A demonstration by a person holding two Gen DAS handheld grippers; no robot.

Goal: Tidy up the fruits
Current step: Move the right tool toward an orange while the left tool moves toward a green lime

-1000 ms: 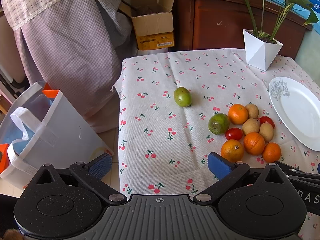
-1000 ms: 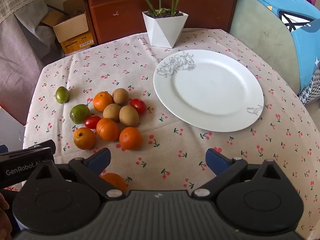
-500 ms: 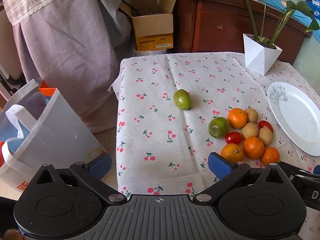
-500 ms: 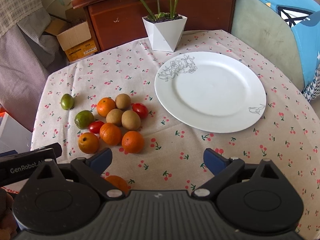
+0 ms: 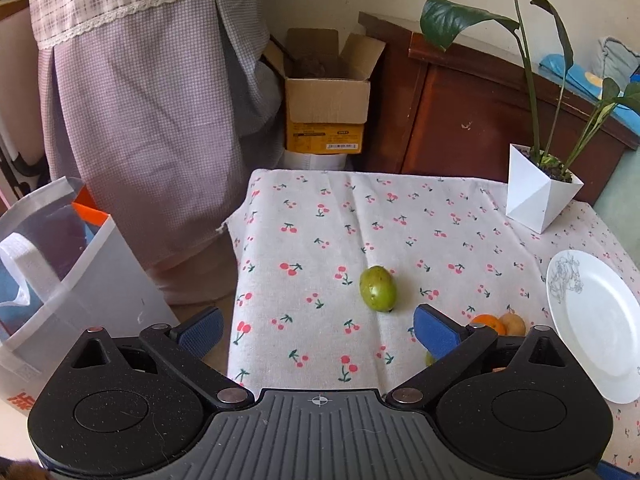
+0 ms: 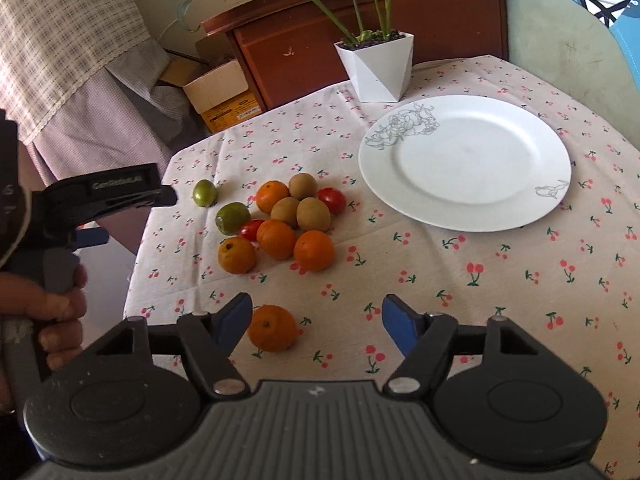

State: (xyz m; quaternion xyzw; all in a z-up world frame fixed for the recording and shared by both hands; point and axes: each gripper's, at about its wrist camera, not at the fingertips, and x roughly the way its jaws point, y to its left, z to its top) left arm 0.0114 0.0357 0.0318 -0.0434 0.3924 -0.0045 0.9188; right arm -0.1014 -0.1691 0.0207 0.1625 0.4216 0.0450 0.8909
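Orange [image 6: 273, 328] lies just ahead of my right gripper [image 6: 316, 322], toward its left finger; both grippers gape empty.

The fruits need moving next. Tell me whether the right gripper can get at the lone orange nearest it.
Probably yes. The right gripper is open, and the lone orange lies on the cherry-print tablecloth beside its left finger, nothing covering it; a slight leftward shift should centre it.

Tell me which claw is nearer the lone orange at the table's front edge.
Right. The right claw hangs open just short of that orange, which sits by its left finger. The left claw is open farther back, off the table's left edge.
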